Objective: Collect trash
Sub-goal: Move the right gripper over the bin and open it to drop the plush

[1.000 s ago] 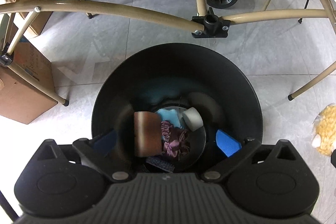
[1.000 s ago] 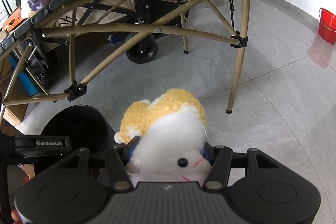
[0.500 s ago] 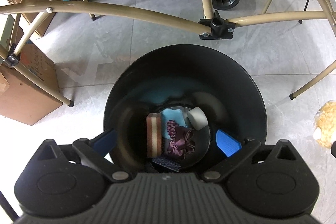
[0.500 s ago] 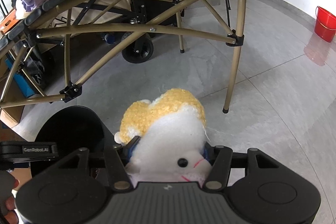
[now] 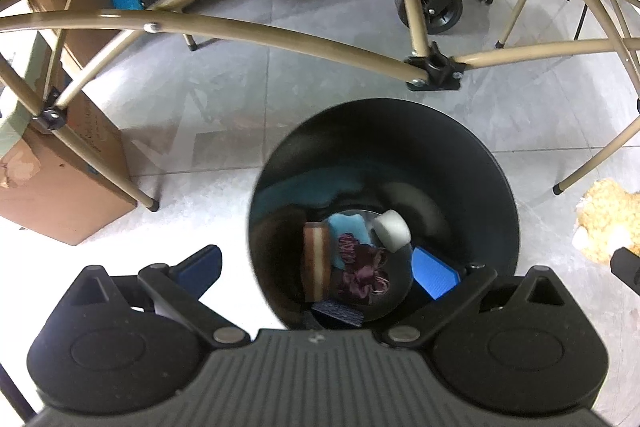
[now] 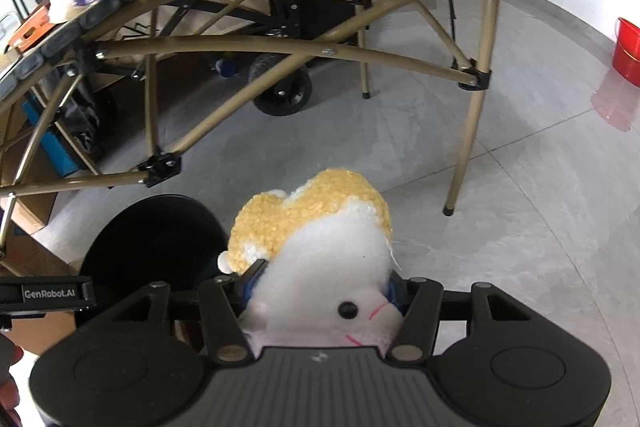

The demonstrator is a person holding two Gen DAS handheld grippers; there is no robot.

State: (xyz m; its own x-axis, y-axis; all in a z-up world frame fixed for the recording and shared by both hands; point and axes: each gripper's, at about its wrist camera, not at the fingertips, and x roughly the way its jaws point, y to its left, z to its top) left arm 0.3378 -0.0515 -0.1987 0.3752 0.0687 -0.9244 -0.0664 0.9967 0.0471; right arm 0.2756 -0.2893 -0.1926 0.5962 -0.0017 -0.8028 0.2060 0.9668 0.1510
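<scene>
Bin (image 5: pixel 400 131) – round, glossy black, below the wide-apart, empty left jaws | fluffy plush (image 6: pixel 320 239) – yellow-white, clamped between right jaws | floor (image 6: pixel 500 207): grey polished tile, tan tube frame (image 5: pixel 248 31) beyond

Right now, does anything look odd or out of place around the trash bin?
Yes: the right gripper is clamped on a white and yellow plush toy, intact-looking, an unusual thing to bin. The black bin stands upright with nothing spilled.
</scene>
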